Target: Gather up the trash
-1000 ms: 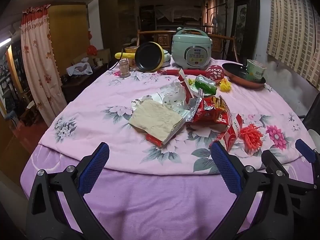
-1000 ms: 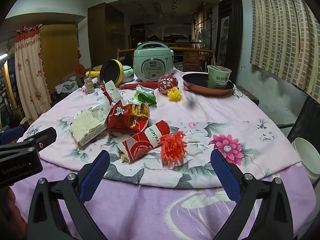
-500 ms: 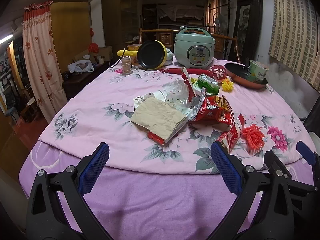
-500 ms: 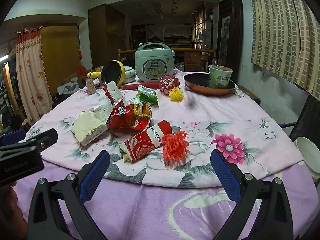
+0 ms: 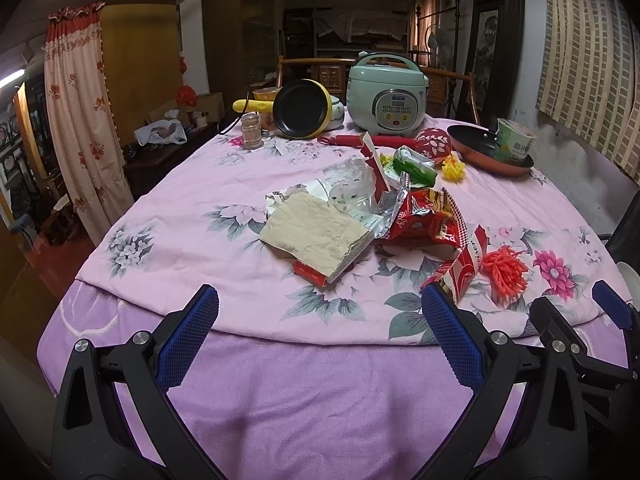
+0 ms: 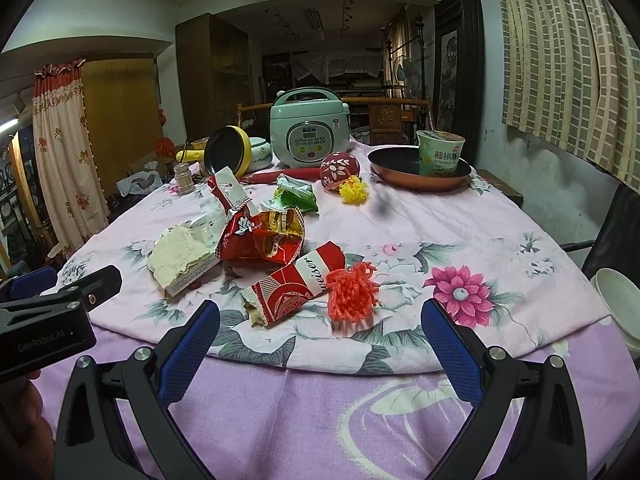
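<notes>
Trash lies in a pile mid-table: a torn box with beige paper (image 5: 316, 236) (image 6: 180, 256), a red snack bag (image 5: 424, 220) (image 6: 264, 236), a red Budweiser wrapper (image 5: 464, 268) (image 6: 296, 284), a green packet (image 5: 414, 166) (image 6: 296, 196) and clear plastic (image 5: 352, 190). My left gripper (image 5: 320, 344) is open and empty at the near table edge, short of the pile. My right gripper (image 6: 320, 352) is open and empty, just in front of the Budweiser wrapper.
A pink floral cloth (image 5: 192, 216) covers the table. An orange pom-pom (image 6: 352, 292), a yellow one (image 6: 354, 192), a rice cooker (image 6: 308, 132), a yellow pan (image 6: 228, 152), a copper pan (image 6: 400, 172) with a noodle cup (image 6: 440, 152), and white bowls (image 6: 618, 300) at right.
Both grippers have edged slightly forward toward the table; the pile looks a little nearer. Both stay open and empty.
</notes>
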A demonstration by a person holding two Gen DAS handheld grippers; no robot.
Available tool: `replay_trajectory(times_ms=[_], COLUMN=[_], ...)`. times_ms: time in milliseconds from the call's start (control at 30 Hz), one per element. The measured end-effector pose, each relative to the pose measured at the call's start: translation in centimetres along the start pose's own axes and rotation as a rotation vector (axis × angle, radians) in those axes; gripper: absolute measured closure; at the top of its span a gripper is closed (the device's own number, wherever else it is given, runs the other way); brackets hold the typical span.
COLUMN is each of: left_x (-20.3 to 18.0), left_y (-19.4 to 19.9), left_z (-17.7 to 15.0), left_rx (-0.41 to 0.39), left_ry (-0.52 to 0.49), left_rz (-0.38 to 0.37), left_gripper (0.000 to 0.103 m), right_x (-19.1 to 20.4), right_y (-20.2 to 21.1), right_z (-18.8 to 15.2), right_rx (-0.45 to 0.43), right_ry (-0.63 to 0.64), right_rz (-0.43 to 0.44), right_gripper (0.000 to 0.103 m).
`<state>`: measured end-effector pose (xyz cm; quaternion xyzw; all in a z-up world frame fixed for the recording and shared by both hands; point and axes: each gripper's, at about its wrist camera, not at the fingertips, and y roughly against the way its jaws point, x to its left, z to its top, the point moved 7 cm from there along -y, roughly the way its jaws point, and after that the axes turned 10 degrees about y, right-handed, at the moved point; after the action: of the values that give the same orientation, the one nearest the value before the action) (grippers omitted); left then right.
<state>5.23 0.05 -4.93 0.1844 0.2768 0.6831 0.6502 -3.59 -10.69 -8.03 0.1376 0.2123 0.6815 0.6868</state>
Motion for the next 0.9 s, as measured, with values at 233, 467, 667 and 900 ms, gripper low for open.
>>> replay_trajectory(times_ms=[233,467,667,900], left_x=[-0.04,-0.06,-0.04,-0.07], left_y=[-0.03,0.01,0.0,0.0], left_z=[-0.06,-0.05,-0.06,-0.05], left_rx=[0.0,0.001,0.001,0.0], left_ry=[0.001,0.001,0.001,0.001], left_rz=[0.002,0.001,0.002,0.001], left_gripper=[0.006,0.006,0.006,0.006], right_x=[-0.03,-0.14,-0.16,-0.15], right_y=[-0.06,-0.07,-0.09,-0.11], right_z=[-0.07,-0.15,-0.17,-0.24], right_rx=[0.002,0.001,0.002,0.002], right_ry=[-0.005,-0.009,-0.01,-0.012], right_rz=[0.002,0.004,0.004,0.007], right_gripper=[0.004,0.004,0.004,0.004])
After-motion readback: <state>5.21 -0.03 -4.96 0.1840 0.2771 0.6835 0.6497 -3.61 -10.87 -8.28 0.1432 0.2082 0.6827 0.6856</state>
